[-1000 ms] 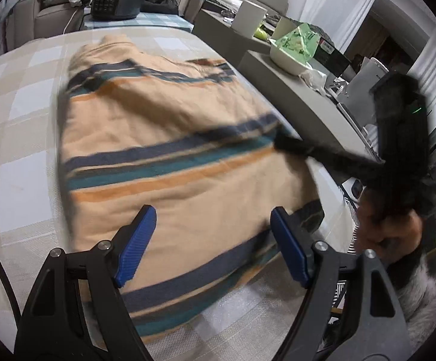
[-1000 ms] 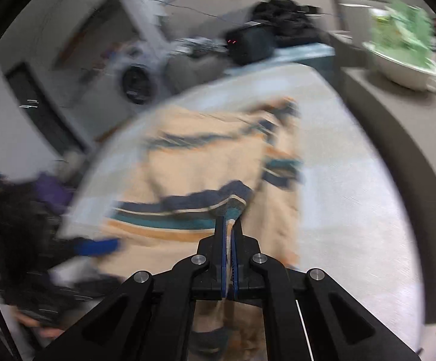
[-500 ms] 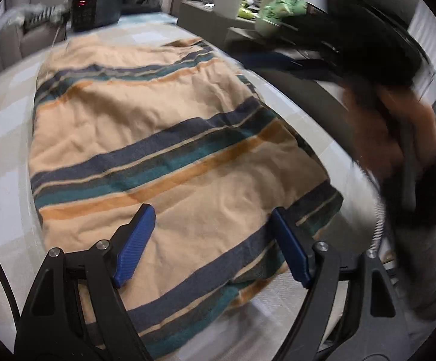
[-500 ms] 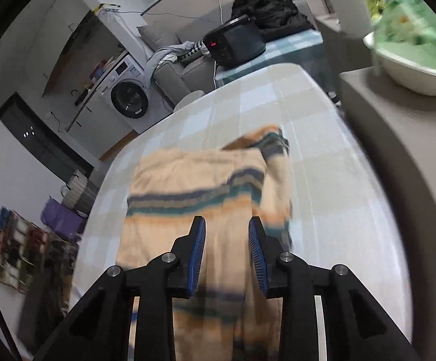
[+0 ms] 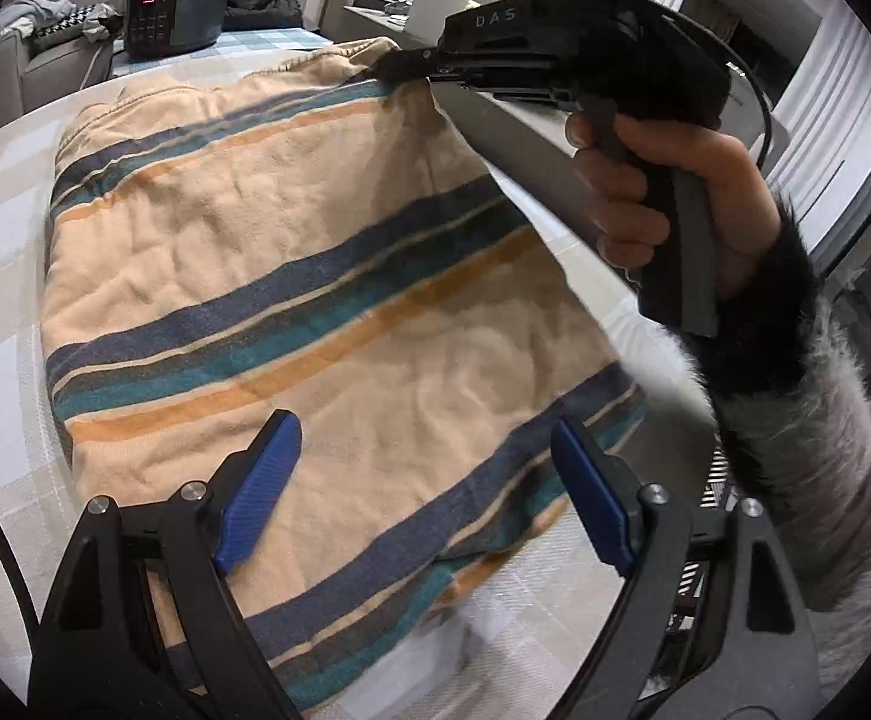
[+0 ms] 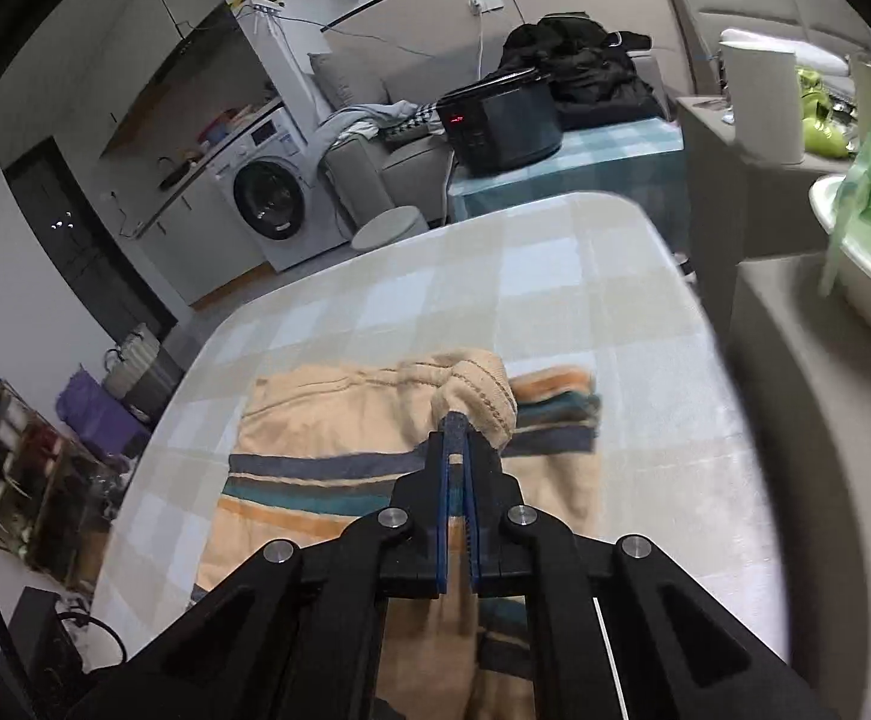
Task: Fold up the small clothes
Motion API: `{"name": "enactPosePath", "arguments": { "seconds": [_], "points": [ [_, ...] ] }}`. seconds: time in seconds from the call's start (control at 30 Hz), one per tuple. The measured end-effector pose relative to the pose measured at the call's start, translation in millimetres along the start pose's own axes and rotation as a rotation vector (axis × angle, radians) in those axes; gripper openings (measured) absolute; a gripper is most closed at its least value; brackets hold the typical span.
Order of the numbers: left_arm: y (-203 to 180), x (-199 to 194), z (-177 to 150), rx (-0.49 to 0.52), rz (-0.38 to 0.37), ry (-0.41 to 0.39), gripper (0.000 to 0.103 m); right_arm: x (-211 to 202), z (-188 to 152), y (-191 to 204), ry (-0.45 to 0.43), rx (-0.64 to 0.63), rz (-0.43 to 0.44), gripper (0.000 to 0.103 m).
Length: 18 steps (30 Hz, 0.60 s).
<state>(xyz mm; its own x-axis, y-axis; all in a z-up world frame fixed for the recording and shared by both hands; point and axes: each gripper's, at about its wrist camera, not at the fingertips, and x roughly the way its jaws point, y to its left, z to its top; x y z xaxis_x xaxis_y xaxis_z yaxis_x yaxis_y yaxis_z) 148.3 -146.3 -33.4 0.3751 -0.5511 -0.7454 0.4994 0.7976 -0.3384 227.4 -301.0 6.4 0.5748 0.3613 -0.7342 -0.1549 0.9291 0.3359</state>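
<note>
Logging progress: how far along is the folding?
Done: the striped garment lies spread on the table. In hand: the right gripper is shut on its far hem. Left gripper hovers open over the near end. No finished fold shows yet.

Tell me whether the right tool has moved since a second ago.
Yes. The right tool has advanced up the striped peach garment toward the black cooker, now shut on its far hem.

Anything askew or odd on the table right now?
Only the striped garment: its far right corner is bunched and lifted, pinched in the right gripper, so that edge isn't flat. The left gripper hovers open. No spills or damage visible.
</note>
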Motion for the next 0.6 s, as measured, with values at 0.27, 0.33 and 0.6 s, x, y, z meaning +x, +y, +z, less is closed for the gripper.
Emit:
{"name": "enactPosePath", "arguments": {
  "seconds": [0.27, 0.33, 0.6],
  "points": [
    [0, 6, 0, 0.021, 0.008, 0.012, 0.083, 25, -13, -28, 0.113, 0.063, -0.126, 0.013],
    [1, 1, -2, 0.005, -0.001, 0.009, 0.083, 8, -17, -32, 0.117, 0.103, -0.086, 0.015],
    [2, -8, -6, -0.003, 0.007, -0.010, 0.083, -80, -107, -12, 0.190, 0.144, 0.103, 0.030]
  ]
}}
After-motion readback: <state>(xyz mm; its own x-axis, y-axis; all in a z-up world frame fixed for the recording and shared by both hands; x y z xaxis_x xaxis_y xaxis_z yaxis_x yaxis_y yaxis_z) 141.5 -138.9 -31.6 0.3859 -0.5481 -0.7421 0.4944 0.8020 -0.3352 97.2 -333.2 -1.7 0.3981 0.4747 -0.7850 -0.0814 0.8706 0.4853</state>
